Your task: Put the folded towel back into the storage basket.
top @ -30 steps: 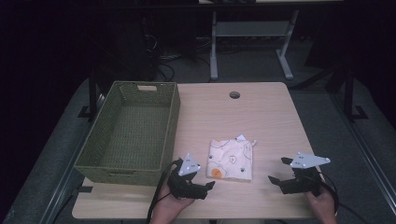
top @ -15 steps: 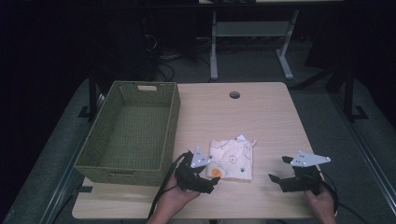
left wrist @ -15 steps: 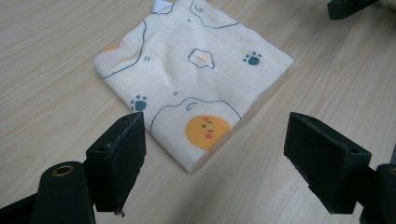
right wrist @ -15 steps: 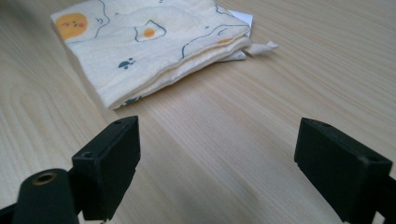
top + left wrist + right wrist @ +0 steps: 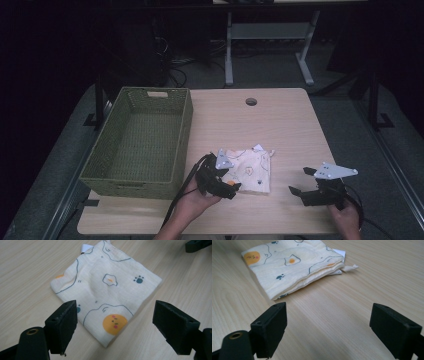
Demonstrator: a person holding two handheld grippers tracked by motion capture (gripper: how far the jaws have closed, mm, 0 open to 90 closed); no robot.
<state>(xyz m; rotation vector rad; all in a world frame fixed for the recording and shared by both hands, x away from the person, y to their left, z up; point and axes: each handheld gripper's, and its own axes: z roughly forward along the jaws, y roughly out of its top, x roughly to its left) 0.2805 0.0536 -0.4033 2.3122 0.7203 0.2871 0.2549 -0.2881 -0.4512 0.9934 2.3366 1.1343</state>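
In the high view, a folded cloth [image 5: 248, 171] lies flat on the wooden surface [image 5: 280, 125], a little below the middle of the frame and toward the lower edge of the surface. The cloth is pale cream with small printed drawings: an orange round face, fried eggs and dark blue paw marks. The left tongs [image 5: 220, 181] are at the lower left corner of the cloth, held by a hand [image 5: 192, 205] that comes from the bottom of the frame. In the left gripper view, the left tongs [image 5: 115, 325] are wide open, and the near corner of the cloth [image 5: 105, 290], the one with the orange face, lies between the two jaws; they are not closed on it, and I cannot tell if they touch it. The right tongs [image 5: 306, 184] are in the lower right part of the high view, well apart from the cloth, with the other hand [image 5: 346, 217] behind them. In the right gripper view, the right tongs [image 5: 328, 330] are also wide open, with bare wood between the jaws, and the cloth [image 5: 294, 265] lies in the upper left of the frame, where its folded layers show at the edge. A green woven basket [image 5: 182, 135] stands at the left side of the surface, near the cloth but not touching it.
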